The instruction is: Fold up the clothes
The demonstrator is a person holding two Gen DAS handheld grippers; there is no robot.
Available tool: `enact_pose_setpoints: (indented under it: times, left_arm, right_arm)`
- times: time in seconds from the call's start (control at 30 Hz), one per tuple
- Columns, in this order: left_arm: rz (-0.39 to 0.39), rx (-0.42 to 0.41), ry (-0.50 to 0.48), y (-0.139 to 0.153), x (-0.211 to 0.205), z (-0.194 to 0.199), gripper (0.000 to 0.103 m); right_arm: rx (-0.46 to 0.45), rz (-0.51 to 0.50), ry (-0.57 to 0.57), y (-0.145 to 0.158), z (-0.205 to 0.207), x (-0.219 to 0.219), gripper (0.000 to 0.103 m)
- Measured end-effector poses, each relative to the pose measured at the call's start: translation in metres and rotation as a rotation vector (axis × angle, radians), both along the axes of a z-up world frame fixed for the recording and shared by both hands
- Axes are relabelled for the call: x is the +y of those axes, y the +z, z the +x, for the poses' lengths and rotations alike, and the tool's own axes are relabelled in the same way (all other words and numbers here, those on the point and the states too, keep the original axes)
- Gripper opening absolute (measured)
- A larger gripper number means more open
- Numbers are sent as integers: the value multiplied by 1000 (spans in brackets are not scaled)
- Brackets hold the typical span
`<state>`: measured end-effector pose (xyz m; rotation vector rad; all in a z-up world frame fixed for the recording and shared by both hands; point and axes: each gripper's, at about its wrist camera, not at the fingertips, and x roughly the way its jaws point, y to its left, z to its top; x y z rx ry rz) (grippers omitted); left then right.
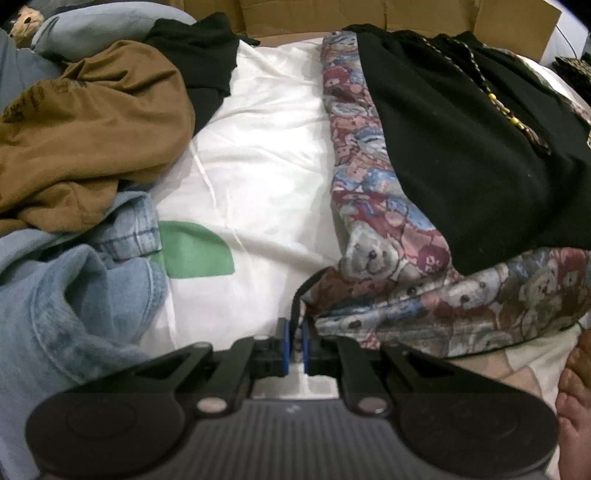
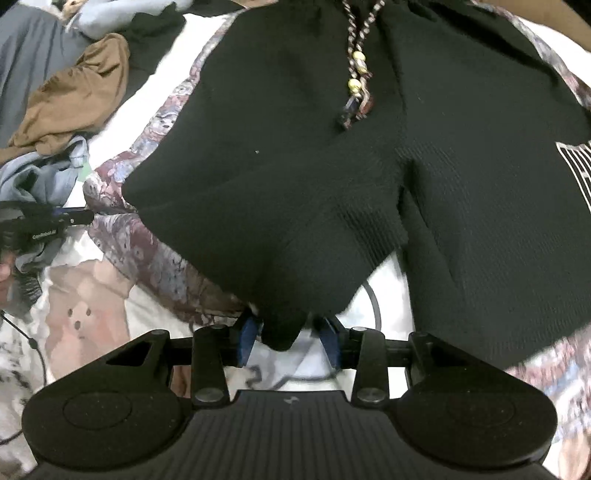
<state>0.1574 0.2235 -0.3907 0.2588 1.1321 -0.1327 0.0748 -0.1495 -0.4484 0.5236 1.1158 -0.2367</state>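
Shorts [image 2: 295, 177] of black ribbed knit, with a beaded drawstring [image 2: 356, 74], lie on the teddy-print garment [image 1: 388, 229] on the bed. Our right gripper [image 2: 288, 341] has fingers parted around a leg hem; we should clench before lifting. Our left gripper [image 1: 294, 341] pinches the teddy-print garment's edge.

Cardboard box [image 1: 369, 14], perhaps plush toy [image 1: 26, 20].
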Motion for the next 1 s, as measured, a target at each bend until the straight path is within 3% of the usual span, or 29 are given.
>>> enact_pose_setpoints:
  times: [0.2, 0.27, 0.33, 0.73, 1.0]
  left_arm:
    - [-22, 2, 9, 1, 2, -2, 7]
    - [-38, 10, 21, 3, 4, -3, 7]
    - [-55, 20, 30, 9, 5, -5, 7]
    - [-242, 60, 107, 76, 19, -38, 6]
    - [-287, 96, 148, 74, 26, -42, 6]
  right_arm:
    - [-54, -27, 29, -3, 5, -2, 41]
    - [-63, -13, 40, -1, 5, -1, 14]
    - [-73, 32, 63, 4, 3, -2, 5]
    - [5, 234, -28, 57, -39, -24, 1]
    - [69, 289, -46, 58, -57, -35, 2]
